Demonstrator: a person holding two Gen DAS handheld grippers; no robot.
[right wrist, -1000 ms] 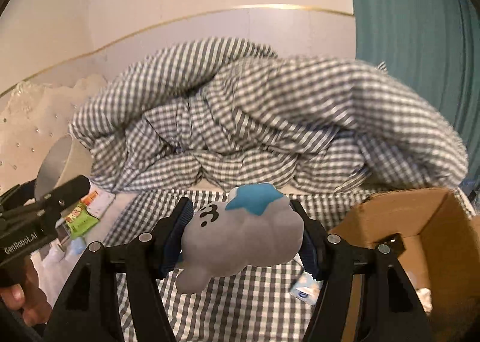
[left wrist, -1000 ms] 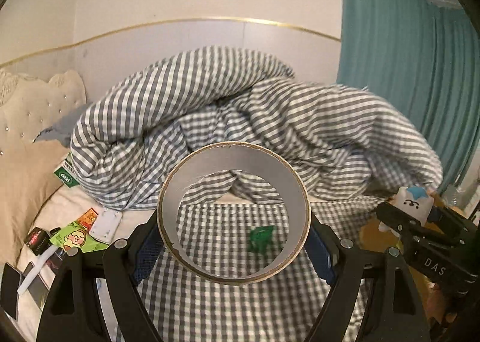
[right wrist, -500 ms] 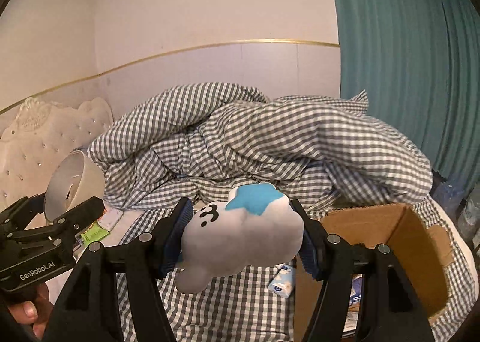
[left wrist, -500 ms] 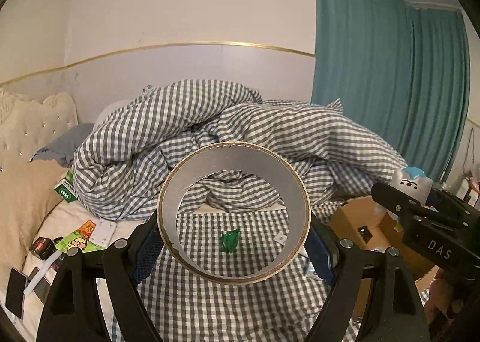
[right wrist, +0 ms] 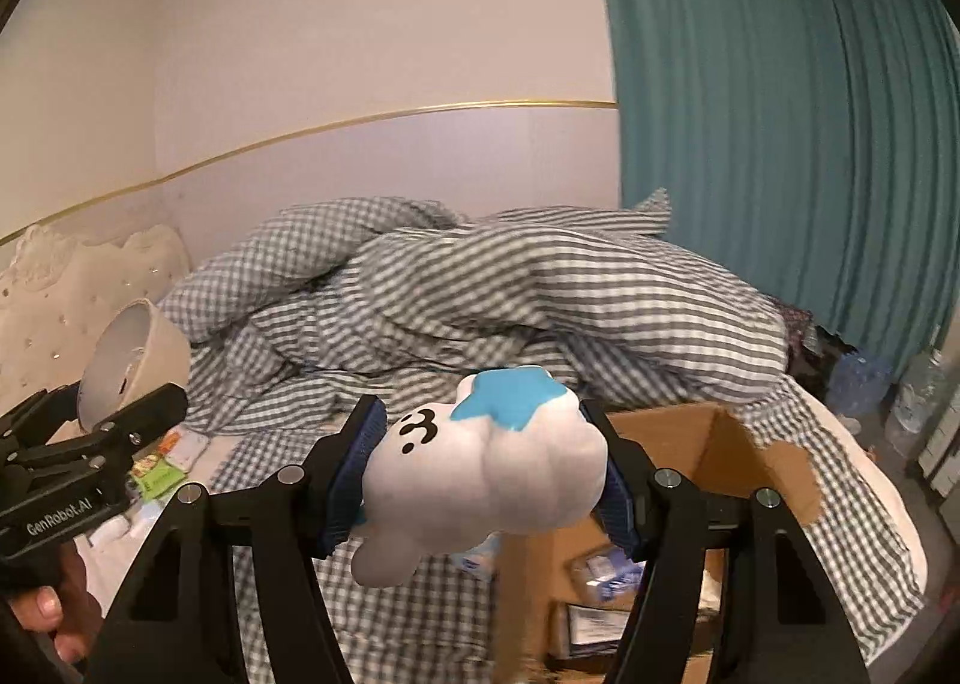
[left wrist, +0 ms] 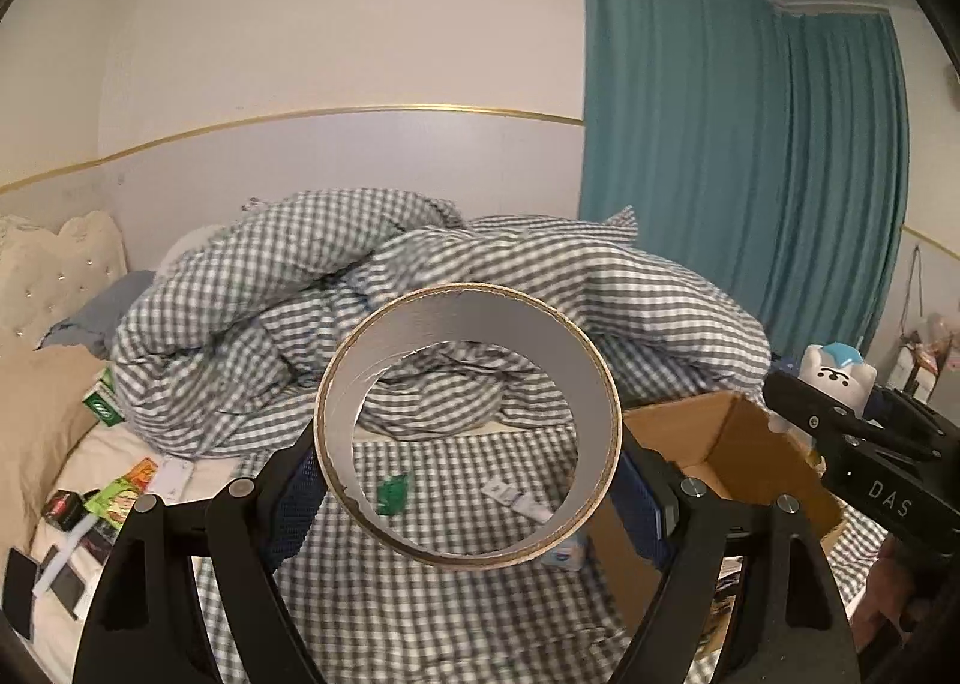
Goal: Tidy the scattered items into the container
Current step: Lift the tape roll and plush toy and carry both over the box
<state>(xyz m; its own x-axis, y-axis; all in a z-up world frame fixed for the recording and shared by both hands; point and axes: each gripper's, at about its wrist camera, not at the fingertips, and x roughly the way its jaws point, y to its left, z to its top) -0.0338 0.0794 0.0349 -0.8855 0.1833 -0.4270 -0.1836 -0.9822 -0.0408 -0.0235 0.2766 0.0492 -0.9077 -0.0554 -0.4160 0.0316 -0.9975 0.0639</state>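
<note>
Compared to a second ago both grippers sit higher and have swung right: way more wall and teal curtain (left wrist: 738,174) in view, and the cardboard box (right wrist: 678,438) is now fully showing on the checked bed (left wrist: 420,594). The left gripper (left wrist: 468,468) is tilted slightly down, jaws spread wide and clamped on the tape roll (left wrist: 468,444). The right gripper (right wrist: 486,474) is also angled down, about half open, squeezing the white plush toy (right wrist: 498,468) just in front of the box. Green wrapper (left wrist: 393,493) still lies on the bed.
</note>
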